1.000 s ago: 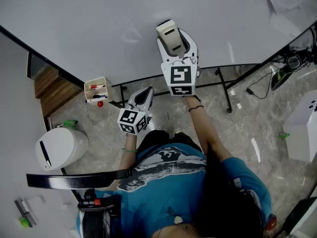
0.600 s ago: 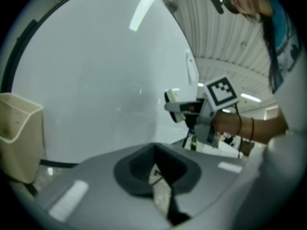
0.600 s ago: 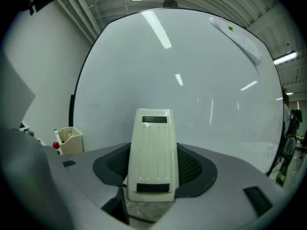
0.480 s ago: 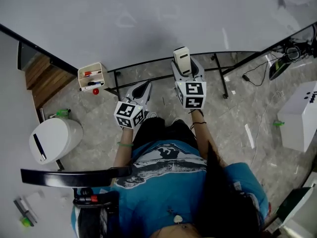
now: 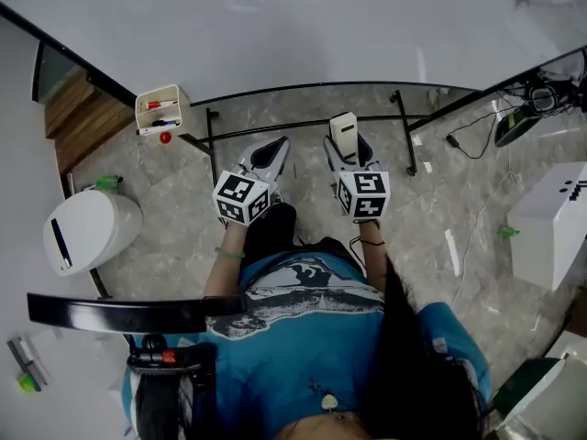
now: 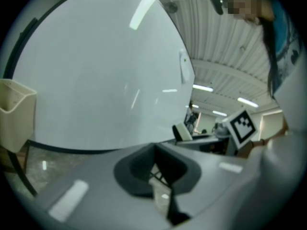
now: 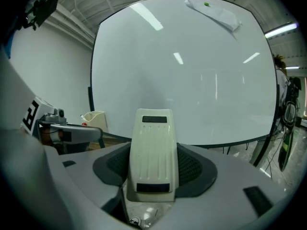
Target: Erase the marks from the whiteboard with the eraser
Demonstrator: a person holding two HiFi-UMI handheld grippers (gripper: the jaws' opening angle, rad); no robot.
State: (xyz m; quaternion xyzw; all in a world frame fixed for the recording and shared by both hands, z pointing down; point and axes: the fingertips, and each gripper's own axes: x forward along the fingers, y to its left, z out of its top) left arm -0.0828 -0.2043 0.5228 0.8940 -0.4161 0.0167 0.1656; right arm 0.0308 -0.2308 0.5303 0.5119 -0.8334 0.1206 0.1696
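In front of the whiteboard, apart from its surface, the right gripper has its fingers clamped on the white eraser; just beside it, the left gripper has its fingers closed on nothing.

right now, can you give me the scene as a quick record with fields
left gripper: shut, empty, held low beside the right one
right gripper: shut on eraser
eraser position: upright between the jaws, not touching the whiteboard
whiteboard: looks nearly clean, only faint smudges show
marker box: by the whiteboard's lower left corner
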